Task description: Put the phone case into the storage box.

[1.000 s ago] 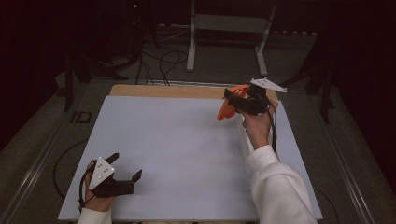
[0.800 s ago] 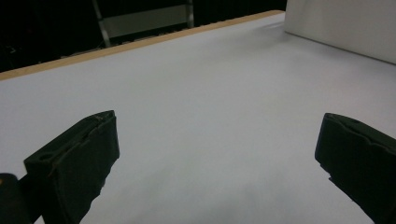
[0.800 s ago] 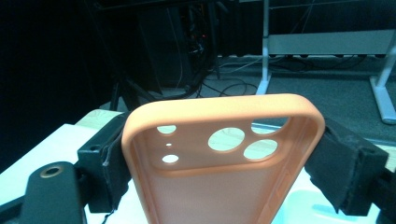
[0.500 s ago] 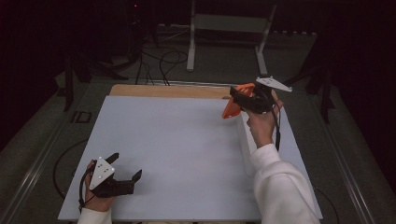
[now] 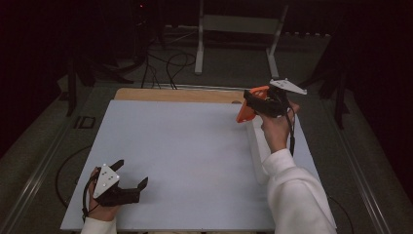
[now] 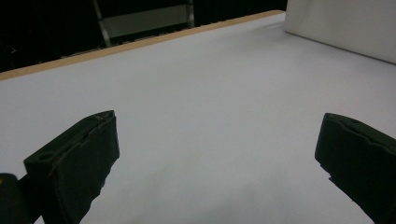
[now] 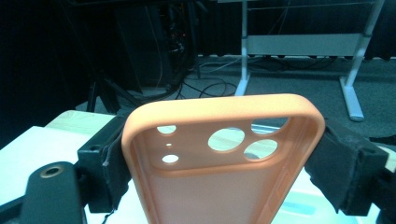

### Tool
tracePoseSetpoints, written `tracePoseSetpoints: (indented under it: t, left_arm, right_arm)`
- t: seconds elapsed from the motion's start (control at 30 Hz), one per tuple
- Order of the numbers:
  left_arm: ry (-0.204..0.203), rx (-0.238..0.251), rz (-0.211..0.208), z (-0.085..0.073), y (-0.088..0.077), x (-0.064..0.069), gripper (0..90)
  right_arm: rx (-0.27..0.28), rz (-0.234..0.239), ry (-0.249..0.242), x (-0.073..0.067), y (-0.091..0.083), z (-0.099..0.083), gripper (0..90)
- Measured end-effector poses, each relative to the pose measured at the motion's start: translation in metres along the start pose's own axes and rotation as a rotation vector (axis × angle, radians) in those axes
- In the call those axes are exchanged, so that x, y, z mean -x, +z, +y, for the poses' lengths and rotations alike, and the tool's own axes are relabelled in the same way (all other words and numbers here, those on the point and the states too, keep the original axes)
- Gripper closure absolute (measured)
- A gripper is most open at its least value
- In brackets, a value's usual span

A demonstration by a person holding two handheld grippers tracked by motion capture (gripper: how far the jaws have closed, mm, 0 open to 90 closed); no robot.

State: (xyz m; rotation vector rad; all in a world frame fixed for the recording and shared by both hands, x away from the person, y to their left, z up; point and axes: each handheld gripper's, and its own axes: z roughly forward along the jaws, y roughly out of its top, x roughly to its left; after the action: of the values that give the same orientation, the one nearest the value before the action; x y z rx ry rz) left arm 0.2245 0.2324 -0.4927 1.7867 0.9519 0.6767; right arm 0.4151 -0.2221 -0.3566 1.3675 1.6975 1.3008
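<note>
An orange phone case point(image 7: 224, 163) with round camera holes is clamped across its width between the black jaws of my right gripper point(image 7: 224, 172). In the high view the right gripper point(image 5: 253, 105) holds the orange case point(image 5: 246, 109) in the air over the far right part of the white table point(image 5: 185, 146). My left gripper point(image 5: 130, 174) rests near the table's front left corner, its jaws wide apart with nothing between them. In the left gripper view, the left gripper point(image 6: 217, 154) has bare white surface between its fingers point(image 6: 77, 158).
A white box point(image 5: 255, 146) lies along the table's right side beneath my right forearm, and the box point(image 6: 345, 25) shows at the upper right of the left gripper view. A wooden strip point(image 5: 175, 94) edges the table's far side. A metal stand point(image 5: 238, 29) and cables point(image 5: 170, 61) lie on the floor beyond.
My right hand has shifted a little to the right with the orange case, which stays gripped. The left gripper has stayed where it was.
</note>
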Motion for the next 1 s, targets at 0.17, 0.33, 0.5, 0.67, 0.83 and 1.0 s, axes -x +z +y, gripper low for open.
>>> tracePoseSetpoints:
  t: [0.17,0.33,0.5,0.67,0.83,1.0]
  left_arm:
    - [0.000,0.000,0.000,0.000,0.000,0.000,0.4]
    - [0.002,-0.001,0.000,0.000,0.000,0.000,0.4]
    - [0.001,0.000,0.001,0.000,0.001,0.000,0.4]
    - [0.002,-0.001,0.001,0.000,0.000,0.000,0.4]
    - [0.003,-0.002,0.002,0.000,0.000,0.000,0.4]
    - [0.004,-0.002,0.003,0.000,0.000,0.000,0.5]
  right_arm:
    - [-0.001,-0.014,-0.003,0.002,0.000,0.001,16.6]
    - [-0.001,-0.025,-0.005,0.005,-0.001,0.002,16.6]
    - [-0.003,-0.041,-0.005,0.008,-0.001,0.002,16.6]
    - [-0.005,-0.055,-0.010,0.010,-0.001,0.002,16.6]
    - [-0.007,-0.068,-0.013,0.012,0.000,0.002,16.5]
    - [-0.009,-0.078,-0.014,0.013,0.000,0.002,16.6]
